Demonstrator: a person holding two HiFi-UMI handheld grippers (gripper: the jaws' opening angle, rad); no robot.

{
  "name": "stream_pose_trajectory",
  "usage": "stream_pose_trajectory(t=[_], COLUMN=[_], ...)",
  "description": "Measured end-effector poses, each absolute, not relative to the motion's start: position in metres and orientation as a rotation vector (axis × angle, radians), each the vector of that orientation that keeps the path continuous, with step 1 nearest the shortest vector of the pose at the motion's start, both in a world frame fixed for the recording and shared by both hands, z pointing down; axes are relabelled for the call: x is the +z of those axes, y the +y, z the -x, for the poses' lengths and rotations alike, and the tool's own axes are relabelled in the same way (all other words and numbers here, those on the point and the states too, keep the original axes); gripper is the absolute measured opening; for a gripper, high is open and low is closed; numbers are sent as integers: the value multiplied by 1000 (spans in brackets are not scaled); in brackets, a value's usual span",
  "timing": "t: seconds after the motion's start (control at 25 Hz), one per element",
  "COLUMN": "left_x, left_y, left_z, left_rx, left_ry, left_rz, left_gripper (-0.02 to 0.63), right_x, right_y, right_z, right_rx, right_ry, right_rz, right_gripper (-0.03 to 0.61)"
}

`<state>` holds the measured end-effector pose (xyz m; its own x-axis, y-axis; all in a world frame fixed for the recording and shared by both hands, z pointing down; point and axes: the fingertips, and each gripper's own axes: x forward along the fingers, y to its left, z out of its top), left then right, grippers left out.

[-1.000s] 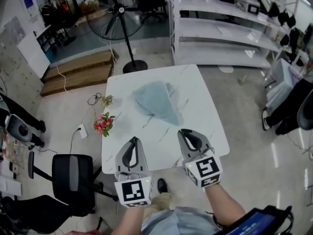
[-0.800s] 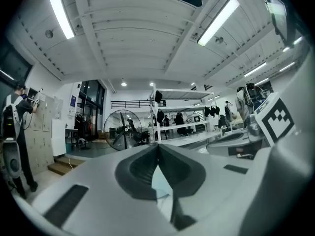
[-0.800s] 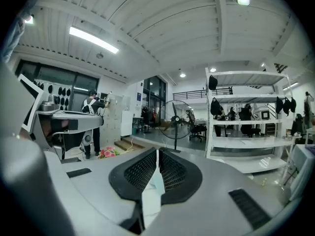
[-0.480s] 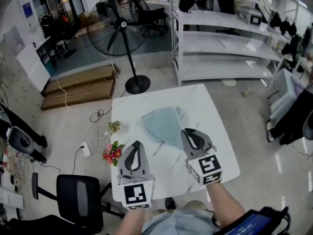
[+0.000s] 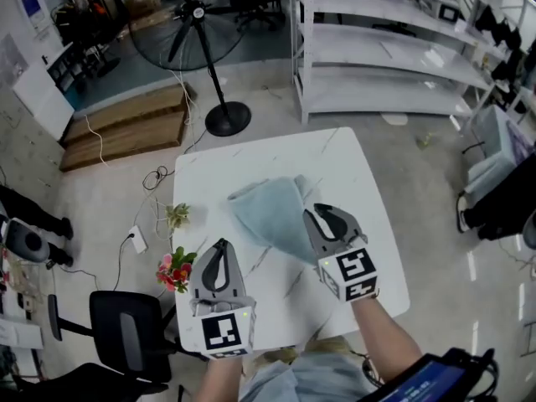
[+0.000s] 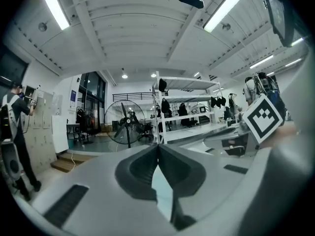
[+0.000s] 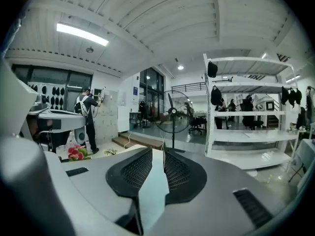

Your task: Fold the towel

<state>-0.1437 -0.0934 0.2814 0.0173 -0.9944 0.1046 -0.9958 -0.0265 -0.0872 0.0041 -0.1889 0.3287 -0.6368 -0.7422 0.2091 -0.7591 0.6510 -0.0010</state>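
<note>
Presently, the head view shows a light blue cloth towel lying bunched in a rough wedge near the middle of a white marble-patterned square table. It is not yet spread flat or folded square. The left gripper hovers over bare tabletop near the towel's near-left edge, apart from the cloth. The right gripper has its tips over the towel's near-right edge; this angle does not show whether they touch the cloth. A black pedestal fan stands on the floor beyond the table.

In the left gripper view, the left gripper has its tips pressed together with nothing between them.

In the right gripper view, the right gripper shows a narrow slot between its jaws, which have just been opening. A pale blue strip, apparently the towel, shows through the slot, but the pads do not press on it.

The step in hand appears to be the approach, before any grasp. The next move likely calls for three actions:
- Open the left jaws.
- Lower each gripper onto its own corner of the towel.
- Pinch a single layer with each, so the cloth can be lifted and spread before folding.
</note>
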Motion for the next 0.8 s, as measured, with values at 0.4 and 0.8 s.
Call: stream_pose_trajectory(t=[0.4,0.8], left_x=[363,398], left_y=[-124,-131], left_z=[149,155], left_rx=[378,420], left_ry=[-2123,-2131], left_rz=[-2028,-1925], left_gripper=[8,8], right_x=[439,487], right_y=[-234,-243], right_z=[0,13], right_rx=[424,497], right_ry=[-2596,-2575], right_rz=[-1043,-943], right_gripper=[117,41])
